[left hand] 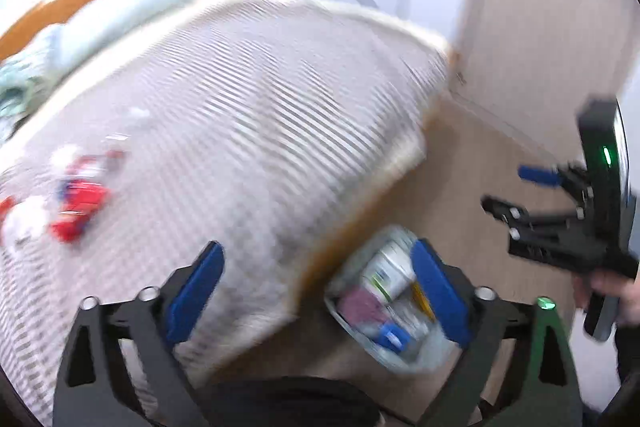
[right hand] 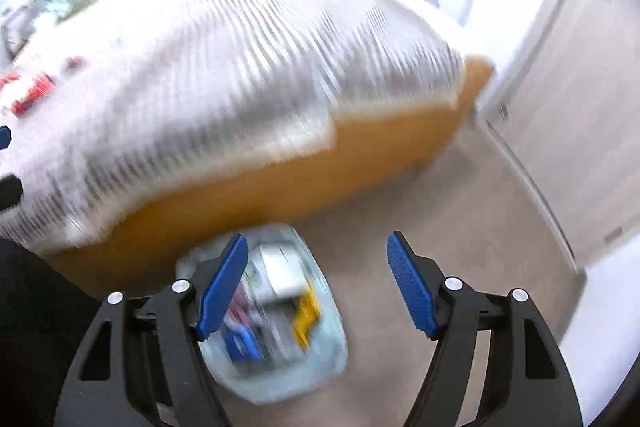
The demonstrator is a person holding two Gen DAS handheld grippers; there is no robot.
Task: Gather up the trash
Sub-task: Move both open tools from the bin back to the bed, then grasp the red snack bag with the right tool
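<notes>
Left wrist view shows the left claw (left hand: 316,287) spread wide and empty above the bed's (left hand: 256,99) corner, while the right claw (left hand: 506,193), gripped by a hand (left hand: 612,293), hangs over the floor (left hand: 472,155), also parted with nothing between its pads. A waste bin (right hand: 280,323) stands on the floor against the bed frame, within easy reach for dropping, and already holds packaging. Red and white wrappers (left hand: 76,205) lie on the striped cover, probably next to collect.

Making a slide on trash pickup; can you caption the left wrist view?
Left gripper open above the floor bin of trash beside the bed, red wrappers left on the cover.
</notes>
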